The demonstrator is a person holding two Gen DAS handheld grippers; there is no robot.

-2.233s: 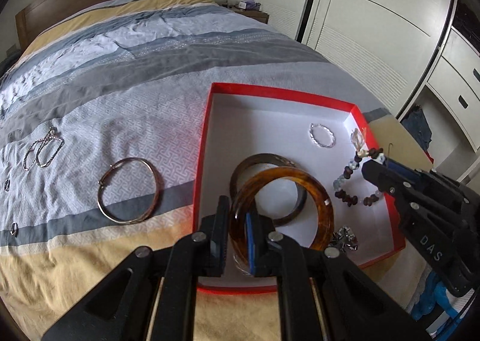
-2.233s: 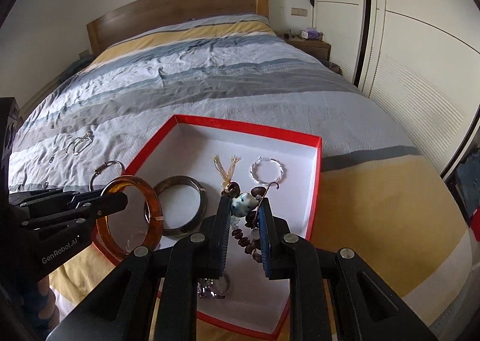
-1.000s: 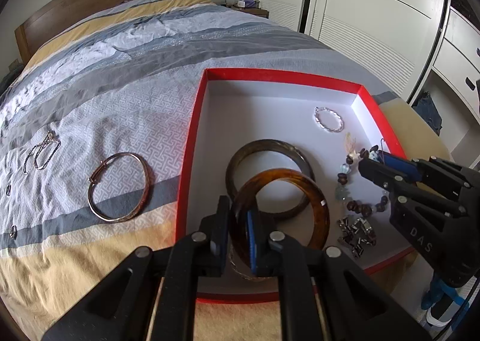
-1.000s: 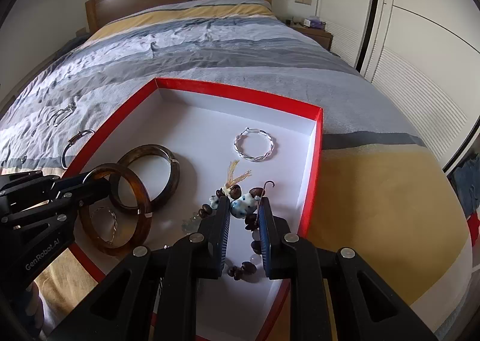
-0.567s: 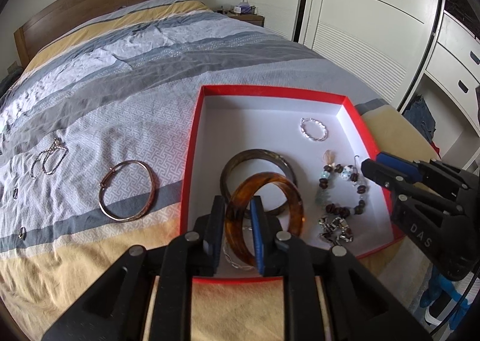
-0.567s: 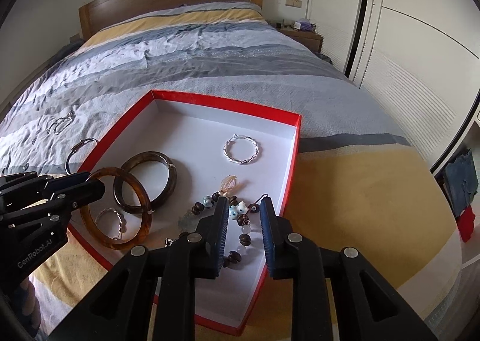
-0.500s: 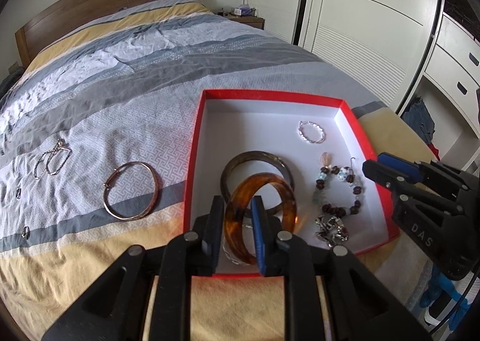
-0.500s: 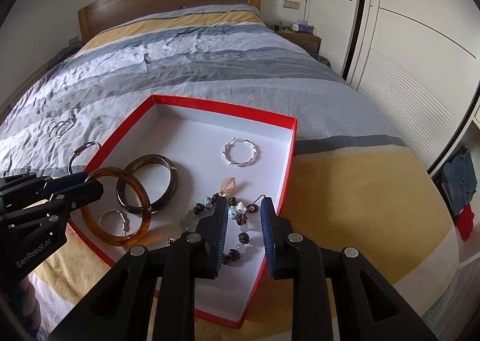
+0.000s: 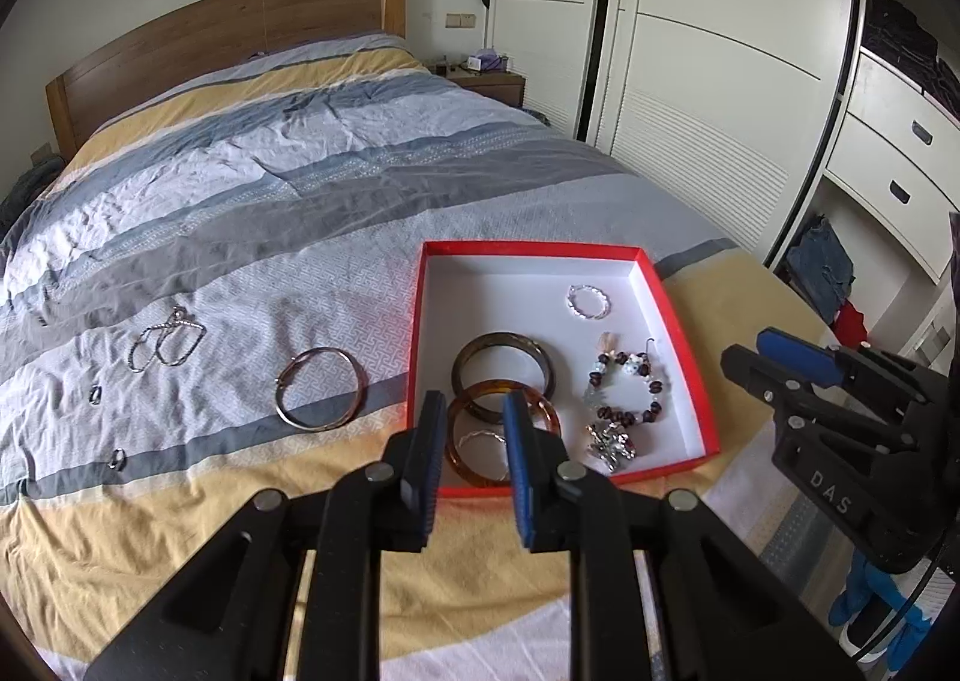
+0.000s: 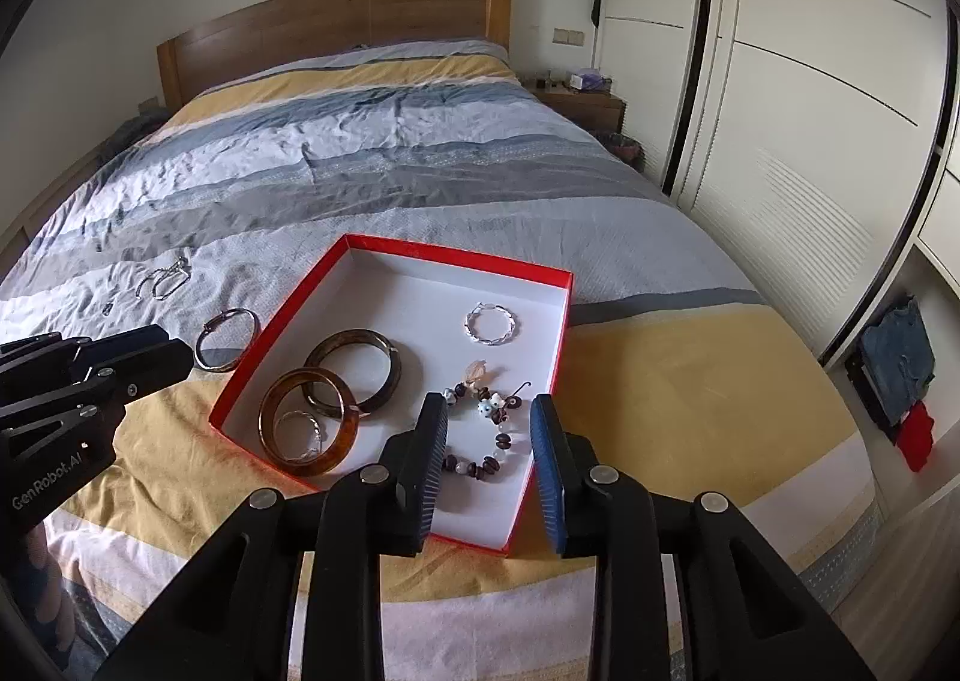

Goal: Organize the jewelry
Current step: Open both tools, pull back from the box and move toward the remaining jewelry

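Only the left wrist view shows two small rings (image 9: 95,393) on the bedspread (image 9: 240,237).

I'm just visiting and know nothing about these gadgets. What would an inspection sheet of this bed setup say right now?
Surface: striped bedspread, rumpled.
Job's things: red box holds amber bangle, dark bangle, beaded bracelet, silver twisted bracelet; metal bangle and chain lie outside on the bedspread.
Clutter: nothing seen.
Grippers: left gripper empty; right gripper opening, empty.
Cables: nothing seen.
Surroundings: headboard, wardrobe.
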